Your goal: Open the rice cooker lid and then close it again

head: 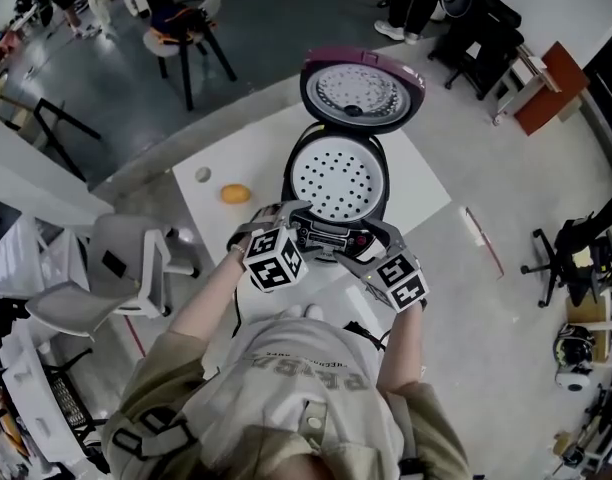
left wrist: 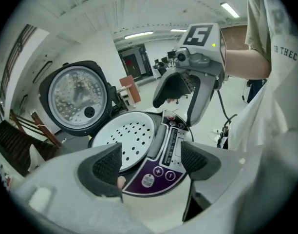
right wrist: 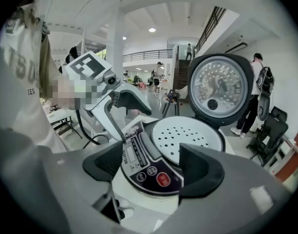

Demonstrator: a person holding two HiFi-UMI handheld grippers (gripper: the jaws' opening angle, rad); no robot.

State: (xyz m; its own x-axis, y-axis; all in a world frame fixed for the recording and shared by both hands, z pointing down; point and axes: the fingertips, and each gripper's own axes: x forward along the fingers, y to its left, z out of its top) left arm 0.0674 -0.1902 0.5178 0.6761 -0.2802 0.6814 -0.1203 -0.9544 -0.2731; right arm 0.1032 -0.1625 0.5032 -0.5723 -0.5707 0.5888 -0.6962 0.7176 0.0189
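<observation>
Lid (head: 362,90) of rice cooker (head: 336,183) stands raised, fully open. Left gripper (left wrist: 152,161) and right gripper (right wrist: 153,165) hover over control panel (head: 331,236), jaws apart, grasping nothing.

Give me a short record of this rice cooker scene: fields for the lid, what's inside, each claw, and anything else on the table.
rice cooker: on the white table, control panel towards the person
lid: open, standing up behind the pot
inside: white perforated tray across the pot's mouth
left claw: open, empty, at the control panel
right claw: open, empty, at the control panel
other: small orange thing on the table, left of the cooker in the head view
</observation>
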